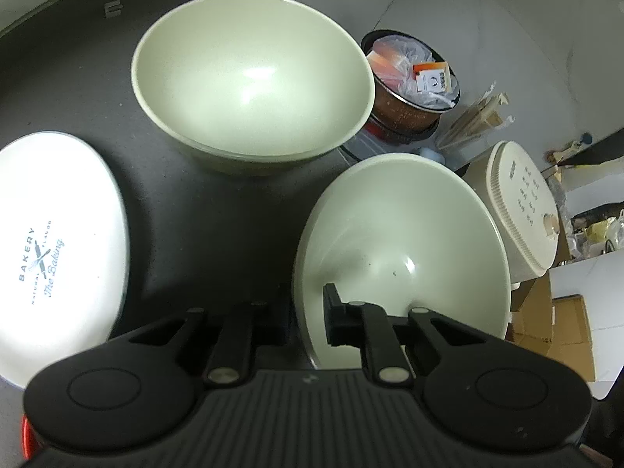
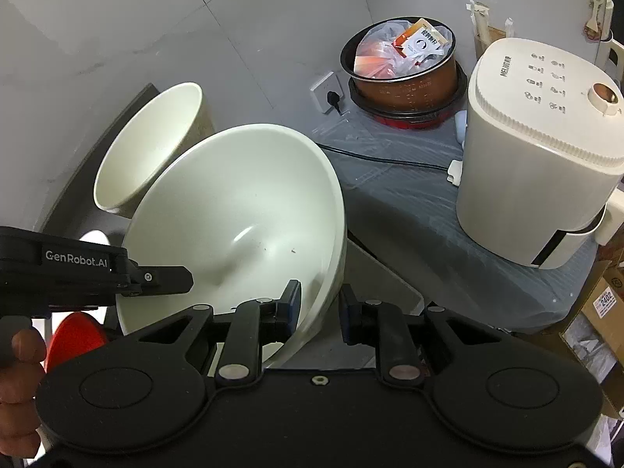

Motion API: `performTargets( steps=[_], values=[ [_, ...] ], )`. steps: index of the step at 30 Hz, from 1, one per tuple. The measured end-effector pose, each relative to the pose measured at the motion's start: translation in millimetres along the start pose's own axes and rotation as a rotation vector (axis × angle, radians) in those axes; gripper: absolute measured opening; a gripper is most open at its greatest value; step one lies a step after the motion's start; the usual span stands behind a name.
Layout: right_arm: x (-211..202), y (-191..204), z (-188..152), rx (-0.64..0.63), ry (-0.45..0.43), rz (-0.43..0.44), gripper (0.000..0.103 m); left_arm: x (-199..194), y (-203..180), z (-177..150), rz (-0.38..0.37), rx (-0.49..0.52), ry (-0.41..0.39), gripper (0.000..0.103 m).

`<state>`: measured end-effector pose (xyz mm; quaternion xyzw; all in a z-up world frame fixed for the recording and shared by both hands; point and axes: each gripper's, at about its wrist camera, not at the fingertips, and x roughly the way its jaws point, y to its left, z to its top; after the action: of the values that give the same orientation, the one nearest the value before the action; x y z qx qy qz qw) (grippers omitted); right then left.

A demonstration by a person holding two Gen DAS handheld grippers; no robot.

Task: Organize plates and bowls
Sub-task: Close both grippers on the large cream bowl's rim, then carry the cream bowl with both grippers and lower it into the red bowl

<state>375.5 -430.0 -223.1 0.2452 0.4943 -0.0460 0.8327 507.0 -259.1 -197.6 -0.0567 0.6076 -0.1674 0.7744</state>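
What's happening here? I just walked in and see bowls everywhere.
A person is sorting dishes with two handheld grippers. Both the left gripper and the right gripper pinch the rim of one pale green bowl, tilted above the dark counter. A second bowl and a white bakery plate sit nearby.

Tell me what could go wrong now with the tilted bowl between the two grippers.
1. The near bowl is tilted, and the left gripper and right gripper reach only its smooth rim; it may slip.
2. It hangs close to the far bowl; a swing could knock them together.
3. It seems to reach past the table edge, so a drop may miss the table.
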Motion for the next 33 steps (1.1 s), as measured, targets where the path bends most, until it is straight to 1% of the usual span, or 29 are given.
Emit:
performTargets(
  steps=[7, 14, 23, 33],
  values=[
    [-23.0, 15.3, 6.8, -0.022, -0.067, 0.008, 0.021, -30.2, 6.8, 1.0, -0.038, -0.013, -0.048, 0.015],
    [-45.0, 39.7, 9.0, -0.070, -0.115, 0.025, 0.021, -64.4, 13.5, -2.5, -0.047, -0.031, -0.105, 0.015],
    [-66.0, 69.5, 3.6, -0.116, -0.147, 0.042, 0.021, -98.4, 34.5, -19.2, -0.066, -0.061, -0.146, 0.015],
    [-83.3, 88.6, -8.5, -0.144, -0.167, 0.044, 0.021, -125.0, 52.6, -33.5, -0.088, -0.073, -0.173, 0.015]
  ],
)
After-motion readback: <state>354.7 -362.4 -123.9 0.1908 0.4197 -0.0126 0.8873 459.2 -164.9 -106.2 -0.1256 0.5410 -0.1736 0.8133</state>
